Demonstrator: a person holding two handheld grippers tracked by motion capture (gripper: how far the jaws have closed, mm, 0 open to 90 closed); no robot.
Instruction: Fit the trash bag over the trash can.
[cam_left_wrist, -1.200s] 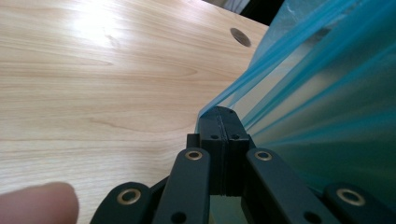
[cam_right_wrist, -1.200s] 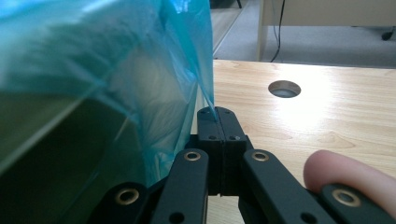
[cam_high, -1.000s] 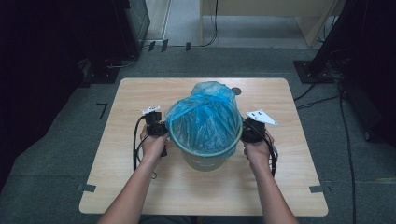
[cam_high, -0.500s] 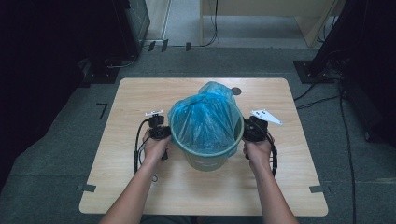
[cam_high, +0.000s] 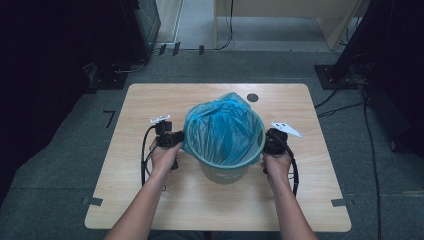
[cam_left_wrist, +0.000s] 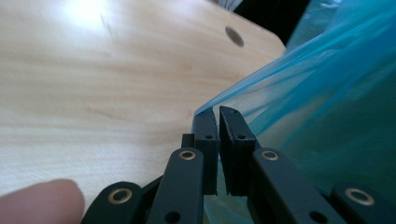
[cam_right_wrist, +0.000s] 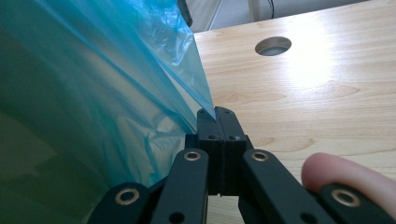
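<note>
Blue bag (cam_high: 222, 131) edges pinched in both jaws

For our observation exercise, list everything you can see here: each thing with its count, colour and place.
Bin: one, green, centre of table.
Bag: one, blue plastic, lining the bin, edge pulled out both sides.
Table: one, light wood, a round hole near its far edge.
Floor: grey carpet, cables at the far side.
Left claw: black, pinching the bag's edge left of the bin.
Right claw: black, shut on the bag's edge at the right.
</note>
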